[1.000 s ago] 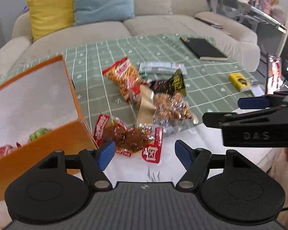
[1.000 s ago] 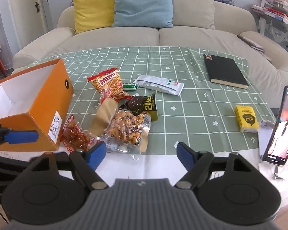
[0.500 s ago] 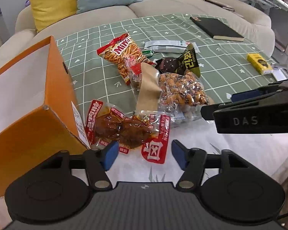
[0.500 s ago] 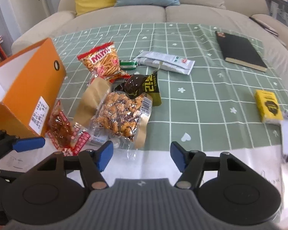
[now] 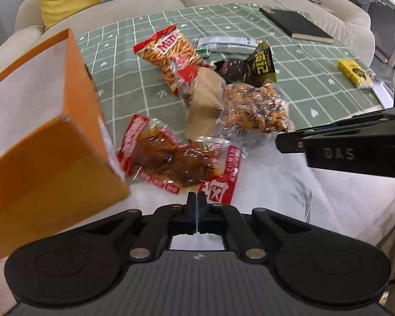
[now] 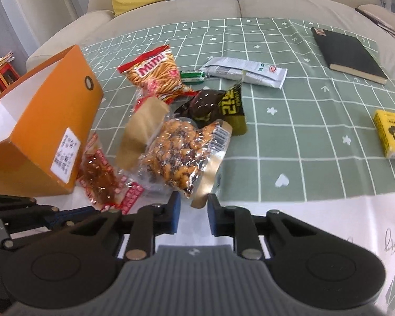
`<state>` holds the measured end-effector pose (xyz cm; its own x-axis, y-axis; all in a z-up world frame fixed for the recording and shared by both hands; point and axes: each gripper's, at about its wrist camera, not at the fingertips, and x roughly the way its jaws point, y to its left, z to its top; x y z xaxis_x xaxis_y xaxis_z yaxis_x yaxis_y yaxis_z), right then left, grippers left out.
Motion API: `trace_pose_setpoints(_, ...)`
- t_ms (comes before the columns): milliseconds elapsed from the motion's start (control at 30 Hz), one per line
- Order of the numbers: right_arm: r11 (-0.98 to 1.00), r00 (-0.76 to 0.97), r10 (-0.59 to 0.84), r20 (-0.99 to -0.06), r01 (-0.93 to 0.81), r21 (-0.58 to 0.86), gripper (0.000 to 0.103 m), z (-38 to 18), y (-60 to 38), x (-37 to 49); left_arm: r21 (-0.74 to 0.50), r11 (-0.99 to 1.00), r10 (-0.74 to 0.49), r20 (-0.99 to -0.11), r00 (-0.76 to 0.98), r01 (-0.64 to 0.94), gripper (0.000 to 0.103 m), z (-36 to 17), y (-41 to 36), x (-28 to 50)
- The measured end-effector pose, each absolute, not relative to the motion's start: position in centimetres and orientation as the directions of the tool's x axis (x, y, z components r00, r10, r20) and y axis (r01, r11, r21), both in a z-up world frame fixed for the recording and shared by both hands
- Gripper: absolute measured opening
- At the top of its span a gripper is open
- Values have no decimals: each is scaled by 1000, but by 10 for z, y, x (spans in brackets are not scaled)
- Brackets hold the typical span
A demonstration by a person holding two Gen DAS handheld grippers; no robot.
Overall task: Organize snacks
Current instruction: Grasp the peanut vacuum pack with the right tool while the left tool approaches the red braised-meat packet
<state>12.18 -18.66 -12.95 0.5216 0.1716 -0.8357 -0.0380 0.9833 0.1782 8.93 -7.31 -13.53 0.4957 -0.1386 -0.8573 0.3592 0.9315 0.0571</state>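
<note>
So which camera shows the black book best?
The right wrist view. The black book lies whole and clear on the green tablecloth there, cover and page edge showing. In the left wrist view the same book sits farther off near the top, smaller and flatter.

Snack packs lie heaped on the green cloth beside an open orange box (image 6: 47, 131): a red stick-snack bag (image 6: 155, 72), a clear nut bag (image 6: 181, 152), a dark pack (image 6: 216, 104). A red-edged pack of brown pieces (image 5: 179, 158) lies against the box's corner.

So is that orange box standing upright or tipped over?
Tipped: the orange box leans on the table, its open white inside facing sideways rather than straight up.
</note>
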Motion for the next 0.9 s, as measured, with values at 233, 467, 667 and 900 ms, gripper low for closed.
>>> trace_pose_setpoints(233, 982, 477, 172, -862, -17, 187, 15, -126, -175, 93, 46, 942, -115, -886, 450, 333, 0, -128, -47, 77)
trace_pose_setpoints(467, 976, 416, 212, -884, -52, 210, 7, -128, -160, 68, 72, 956, -49, -916, 397, 284, 0, -128, -20, 62)
trace_pose_setpoints(667, 983, 487, 181, -855, -119, 141, 20, -118, -151, 62, -38, 979, -126, -888, 443, 202, 12, -115, -7, 62)
trace_pose_setpoints(900, 980, 582, 128, -803, -199, 12, 48, -111, -151, 71, -155, 979, -202, -842, 500, 134, 52, -112, -22, 75)
